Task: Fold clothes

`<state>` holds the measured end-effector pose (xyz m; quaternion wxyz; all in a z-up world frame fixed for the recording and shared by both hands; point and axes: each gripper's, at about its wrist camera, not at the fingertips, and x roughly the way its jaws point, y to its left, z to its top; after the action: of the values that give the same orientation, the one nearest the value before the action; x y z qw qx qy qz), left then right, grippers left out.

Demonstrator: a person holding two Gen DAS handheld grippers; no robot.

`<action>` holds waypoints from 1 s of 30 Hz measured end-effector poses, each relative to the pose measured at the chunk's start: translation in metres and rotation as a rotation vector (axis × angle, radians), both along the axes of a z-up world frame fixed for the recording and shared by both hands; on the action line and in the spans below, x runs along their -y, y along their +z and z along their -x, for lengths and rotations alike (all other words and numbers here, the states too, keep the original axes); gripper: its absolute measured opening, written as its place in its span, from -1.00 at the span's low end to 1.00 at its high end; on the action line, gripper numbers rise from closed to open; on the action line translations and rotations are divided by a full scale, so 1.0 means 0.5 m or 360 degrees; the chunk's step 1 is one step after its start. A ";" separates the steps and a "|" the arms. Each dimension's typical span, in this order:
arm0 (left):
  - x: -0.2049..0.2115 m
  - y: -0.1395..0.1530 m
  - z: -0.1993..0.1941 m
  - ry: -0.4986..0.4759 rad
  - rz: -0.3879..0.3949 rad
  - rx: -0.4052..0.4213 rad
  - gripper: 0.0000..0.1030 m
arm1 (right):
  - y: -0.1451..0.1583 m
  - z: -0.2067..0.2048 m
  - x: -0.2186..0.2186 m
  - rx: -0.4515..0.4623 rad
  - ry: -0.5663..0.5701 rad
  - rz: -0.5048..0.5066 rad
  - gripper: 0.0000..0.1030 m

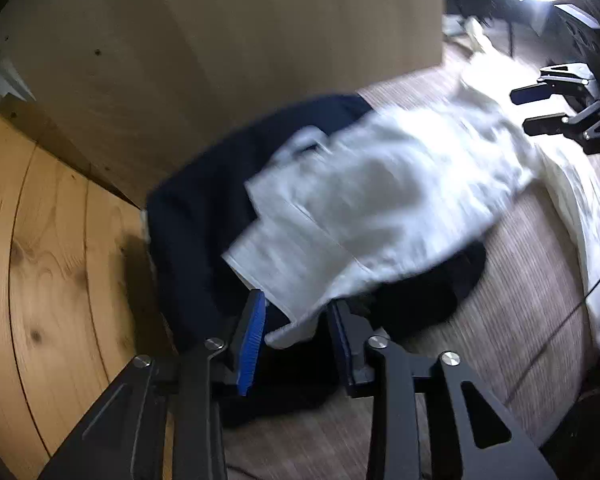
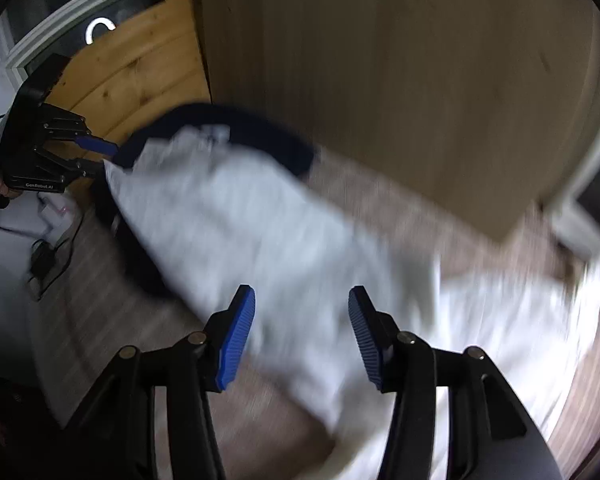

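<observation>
A white garment [image 1: 380,200] lies spread over a dark navy garment [image 1: 196,232] on a brown woven surface [image 1: 520,280]. My left gripper [image 1: 297,300] is open, with the white garment's near corner lying loose between its blue-padded fingers [image 1: 254,340]. In the right wrist view the white garment [image 2: 260,220] stretches from my open right gripper [image 2: 301,292] towards the left gripper [image 2: 108,158] at its far corner. The navy garment [image 2: 260,128] shows behind it. From the left wrist, the right gripper [image 1: 520,111] is open at the far end. Both views are motion-blurred.
A tall brown panel [image 1: 260,40] stands right behind the clothes, with pine boards [image 1: 52,260] to its left. A second pale cloth [image 1: 588,232] lies along the right side. Cables and a small black box [image 2: 42,258] sit on the floor at the left.
</observation>
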<state>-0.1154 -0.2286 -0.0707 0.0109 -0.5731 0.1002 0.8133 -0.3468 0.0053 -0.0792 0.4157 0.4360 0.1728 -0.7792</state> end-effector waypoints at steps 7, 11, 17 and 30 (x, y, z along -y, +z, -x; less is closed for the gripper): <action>0.055 0.064 0.027 0.0027 -0.0108 -0.0082 -0.19 | -0.048 0.098 0.044 -0.0001 -0.0012 -0.0132 0.06; 0.077 0.100 0.040 0.0015 -0.0101 -0.0174 -0.15 | -0.069 0.114 0.028 0.0050 0.0003 -0.0156 0.06; 0.104 0.078 0.097 0.0016 -0.0113 -0.0180 -0.15 | -0.100 0.139 0.004 0.0127 0.0025 -0.0194 0.06; 0.043 -0.067 0.166 -0.0141 -0.0097 0.0128 -0.90 | -0.134 0.148 -0.009 0.0258 0.0141 -0.0199 0.14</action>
<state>-0.1986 -0.2502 -0.1042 0.0685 -0.5997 0.1001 0.7910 -0.4206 0.0098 -0.1464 0.4345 0.5145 0.2060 -0.7100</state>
